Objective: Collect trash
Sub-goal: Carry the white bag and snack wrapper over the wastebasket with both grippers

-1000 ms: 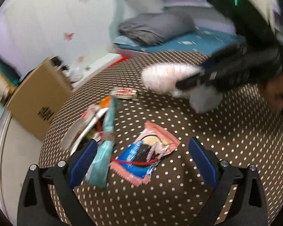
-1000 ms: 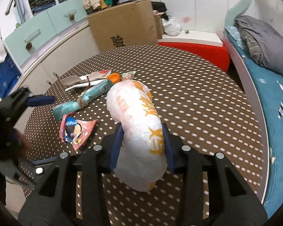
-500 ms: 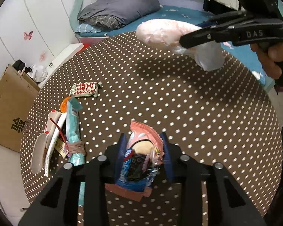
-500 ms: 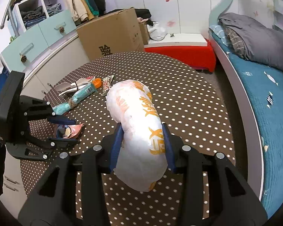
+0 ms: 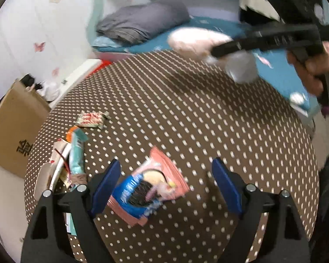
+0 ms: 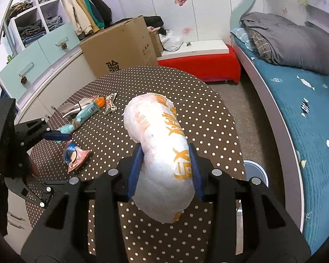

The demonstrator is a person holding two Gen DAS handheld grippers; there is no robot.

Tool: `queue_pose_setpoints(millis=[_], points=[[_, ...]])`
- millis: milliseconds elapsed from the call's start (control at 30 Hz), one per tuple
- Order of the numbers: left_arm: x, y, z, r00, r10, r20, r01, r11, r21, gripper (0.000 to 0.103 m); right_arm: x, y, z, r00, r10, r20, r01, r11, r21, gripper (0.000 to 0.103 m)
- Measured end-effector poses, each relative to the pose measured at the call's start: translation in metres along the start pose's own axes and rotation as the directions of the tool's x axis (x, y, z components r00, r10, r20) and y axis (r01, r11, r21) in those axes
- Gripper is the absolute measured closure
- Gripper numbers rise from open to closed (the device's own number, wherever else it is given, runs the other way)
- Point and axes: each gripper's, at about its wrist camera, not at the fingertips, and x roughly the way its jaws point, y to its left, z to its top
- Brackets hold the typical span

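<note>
The right tongs (image 6: 163,171) are clamped on a white bag (image 6: 162,151) with orange print, both blue pads pressed into its sides, and hold it above the dotted brown tabletop (image 6: 210,114). The bag bulges forward past the fingertips and hangs down behind them.

The left tongs (image 5: 166,186) are spread wide over a pink-and-blue wrapper (image 5: 148,188) that lies flat on the tabletop (image 5: 186,114). The wrapper sits between the blue pads (image 5: 105,186), nearer the left one; whether it touches that pad cannot be told, and the right one is clear of it.

To the left of the wrapper lies a heap of trash: a teal packet (image 5: 76,153) with an orange end, across some pale wrappers (image 5: 54,164). A red-and-white wrapper (image 5: 91,119) lies just beyond the heap.

Beyond the tabletop stand a cardboard box (image 6: 120,48) and a bed (image 6: 307,109) with a folded grey blanket (image 6: 285,41).
</note>
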Motion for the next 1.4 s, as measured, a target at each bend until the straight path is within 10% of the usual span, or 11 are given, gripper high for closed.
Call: queue_pose_setpoints(millis=[267,933,1400], points=[[0.009,0.015,0.001,0.996,-0.040,-0.075,0.041,0.999,0.020,0.066,-0.003,-0.004,-0.003,1.000,0.012,0.011,-0.012,1.000,0.015,0.062],[-0.012,0.007,0.120,0.967,-0.009,0.255,0.087,0.951,-0.297,0.068,-0.077,-0.115,0.028,0.973,-0.146,0.180,0.114,0.977,0.179,0.062],[0.026,-0.016,0.187,0.961,-0.012,0.278,0.124,0.912,-0.390,0.081,0.007,-0.227,-0.011,0.986,-0.169,0.008,0.153,0.907,0.392,0.062]])
